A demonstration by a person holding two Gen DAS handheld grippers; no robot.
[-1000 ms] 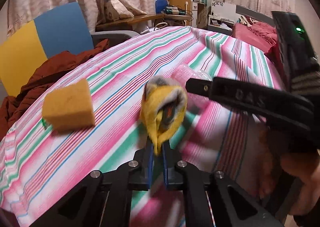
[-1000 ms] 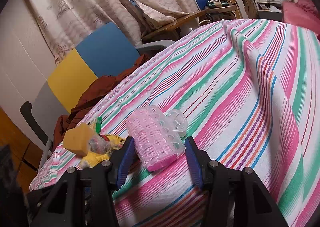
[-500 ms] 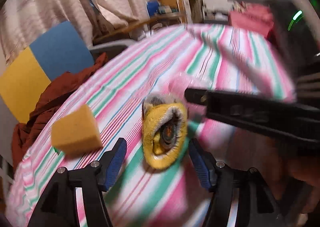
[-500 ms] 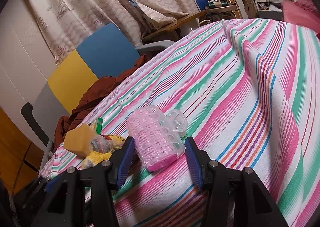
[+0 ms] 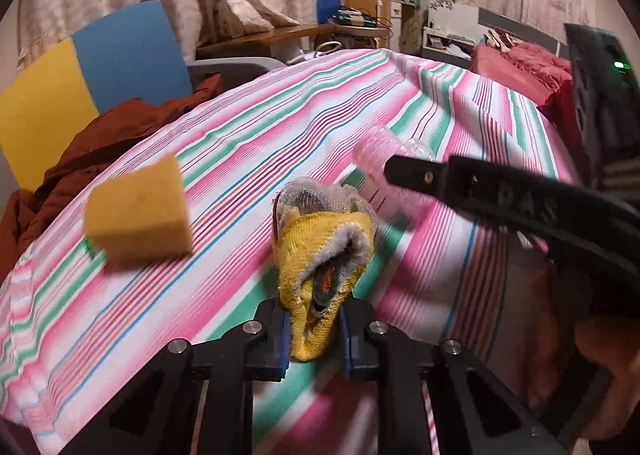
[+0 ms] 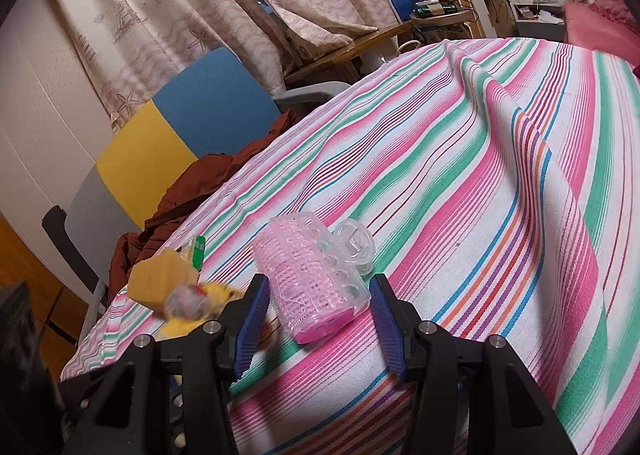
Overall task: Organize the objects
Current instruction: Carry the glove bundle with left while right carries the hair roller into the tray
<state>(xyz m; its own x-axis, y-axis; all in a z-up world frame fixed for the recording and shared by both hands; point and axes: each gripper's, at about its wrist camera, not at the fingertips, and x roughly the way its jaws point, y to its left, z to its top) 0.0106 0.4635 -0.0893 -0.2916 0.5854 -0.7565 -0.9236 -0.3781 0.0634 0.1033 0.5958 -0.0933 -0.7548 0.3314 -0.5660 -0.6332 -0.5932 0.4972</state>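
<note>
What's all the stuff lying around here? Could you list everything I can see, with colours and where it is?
Yellow knitted cloth bundle: one, yellow with grey mesh, clamped in the left gripper.
Orange foam sponge block: one, orange, on the cloth's left side.
Pink plastic hair roller: one, pink, between the right gripper's fingers, untouched.
Clear plastic clip: one, transparent, against the roller.
Green small item: one, behind the sponge.
Striped tablecloth: one, pink, green, white.
Blue and yellow chair: one, beyond the table, rust-brown jacket on it.
Left gripper: shut.
Right gripper: open.

Patterned curtains (image 6: 168, 15) behind a blue-yellow chair (image 6: 176, 135)
</note>
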